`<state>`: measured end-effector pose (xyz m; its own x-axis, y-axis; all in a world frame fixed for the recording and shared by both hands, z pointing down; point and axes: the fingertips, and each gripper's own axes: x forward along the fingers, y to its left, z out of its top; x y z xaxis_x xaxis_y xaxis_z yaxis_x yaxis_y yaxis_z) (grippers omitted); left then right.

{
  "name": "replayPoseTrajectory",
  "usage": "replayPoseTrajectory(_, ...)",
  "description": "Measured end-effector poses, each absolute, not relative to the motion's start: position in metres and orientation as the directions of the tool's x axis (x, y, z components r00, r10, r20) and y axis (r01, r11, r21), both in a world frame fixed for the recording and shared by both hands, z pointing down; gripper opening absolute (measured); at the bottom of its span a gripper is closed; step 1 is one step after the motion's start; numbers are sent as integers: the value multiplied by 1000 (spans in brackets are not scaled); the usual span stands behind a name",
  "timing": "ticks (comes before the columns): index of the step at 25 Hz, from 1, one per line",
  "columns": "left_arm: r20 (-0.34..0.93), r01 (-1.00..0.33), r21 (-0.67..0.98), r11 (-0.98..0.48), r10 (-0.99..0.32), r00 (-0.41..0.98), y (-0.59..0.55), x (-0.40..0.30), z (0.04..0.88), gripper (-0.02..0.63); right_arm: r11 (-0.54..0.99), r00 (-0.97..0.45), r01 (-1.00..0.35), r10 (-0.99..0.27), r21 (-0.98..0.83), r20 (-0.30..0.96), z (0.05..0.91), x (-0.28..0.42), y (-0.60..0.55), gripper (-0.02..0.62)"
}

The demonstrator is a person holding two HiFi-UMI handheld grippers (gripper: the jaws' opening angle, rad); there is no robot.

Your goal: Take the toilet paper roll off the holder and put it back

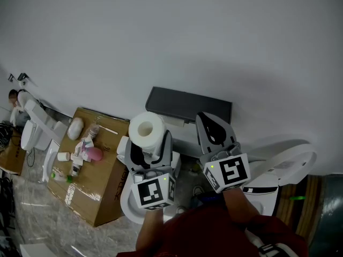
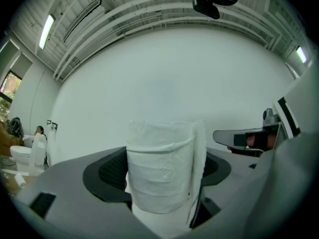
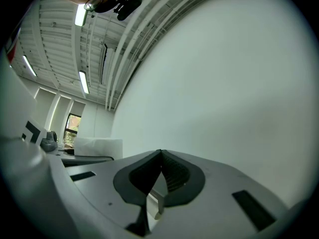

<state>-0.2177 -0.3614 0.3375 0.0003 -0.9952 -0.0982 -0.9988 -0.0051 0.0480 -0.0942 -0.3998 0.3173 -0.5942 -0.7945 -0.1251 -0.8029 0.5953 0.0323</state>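
Observation:
A white toilet paper roll (image 1: 146, 127) stands upright between the jaws of my left gripper (image 1: 147, 137), which is shut on it, clear of the wall. In the left gripper view the roll (image 2: 160, 168) fills the gap between the jaws, with a loose sheet edge hanging on its right side. Just beyond and right of it, a dark grey flat-topped holder (image 1: 187, 105) is fixed to the white wall. My right gripper (image 1: 209, 123) is beside the roll, below the holder, jaws shut and empty; in its own view the tips (image 3: 160, 154) meet, with the roll (image 3: 99, 147) at left.
A cardboard box (image 1: 102, 191) at the left carries bottles and a pink item. White toilets stand at the far left (image 1: 32, 133) and at the lower right (image 1: 284, 167). A person (image 1: 12, 98) is at the far left edge.

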Motion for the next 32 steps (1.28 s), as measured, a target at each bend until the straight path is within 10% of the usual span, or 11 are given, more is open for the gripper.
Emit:
replayPoseTrajectory(19,-310,-999,-21,-44,-949,48,-415,-203,240,419,574,-571,-818,-809,23,-141,313,-78,-408,8)
replayPoseTrajectory(32,-226,-1000,-1,-27,-974,26,-479,-203,294,419,555,-553,-832,-822,27,-133,315,-63,-419,8)
